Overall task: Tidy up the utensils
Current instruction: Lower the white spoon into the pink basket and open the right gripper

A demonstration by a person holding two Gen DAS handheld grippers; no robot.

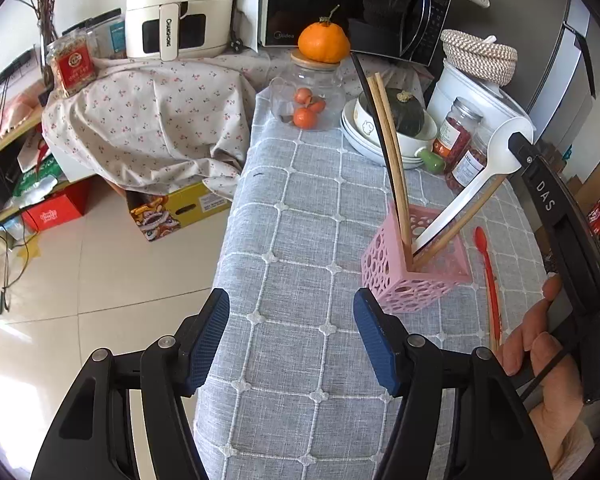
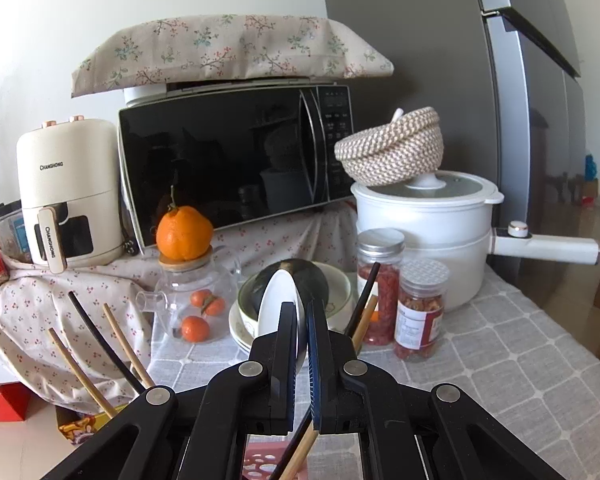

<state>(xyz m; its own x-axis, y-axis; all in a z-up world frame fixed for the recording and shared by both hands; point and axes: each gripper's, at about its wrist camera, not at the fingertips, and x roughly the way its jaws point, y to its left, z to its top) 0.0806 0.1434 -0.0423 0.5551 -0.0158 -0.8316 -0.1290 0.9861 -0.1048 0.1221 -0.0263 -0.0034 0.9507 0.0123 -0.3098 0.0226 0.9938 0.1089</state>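
Right claw [image 2: 302, 334] clamps the white spoon [image 1: 496, 162] (in pink holder [image 1: 414, 276]); left claw [image 1: 292, 338] apart.

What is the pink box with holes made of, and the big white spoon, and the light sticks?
The pink box looks like moulded plastic: even colour, neat round holes. The white spoon, pinched by the right claw, is smooth and slightly glossy, so plastic or maybe ceramic; I can't tell which. The tan chopsticks look like bamboo or wood: matte, pale, natural colour.
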